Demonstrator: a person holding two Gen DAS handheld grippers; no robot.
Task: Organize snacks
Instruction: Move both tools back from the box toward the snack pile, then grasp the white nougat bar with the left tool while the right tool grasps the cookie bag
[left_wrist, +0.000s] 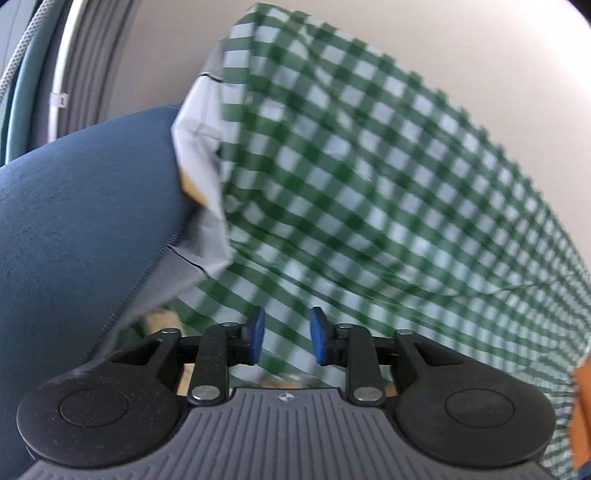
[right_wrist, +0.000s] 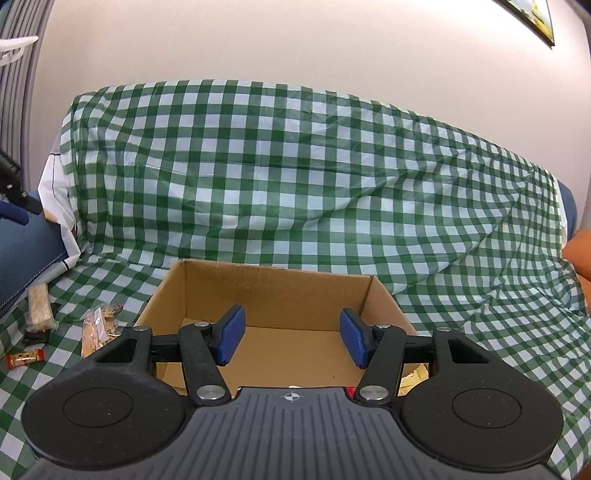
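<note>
The right gripper is wide open and empty above the cardboard box. Left of the box, snack packets lie on the checkered cloth. The left gripper has parted fingers, holding nothing.

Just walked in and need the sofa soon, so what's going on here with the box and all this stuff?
A person holding two grippers is sorting snacks into a cardboard box on a green checked cloth. The right gripper hovers over the box with jaws open and empty. The left gripper, also open and empty, points at the cloth, its view blurred. Several packets wait left of the box: a clear bag of snacks, a pale bar and a small red packet.
</note>
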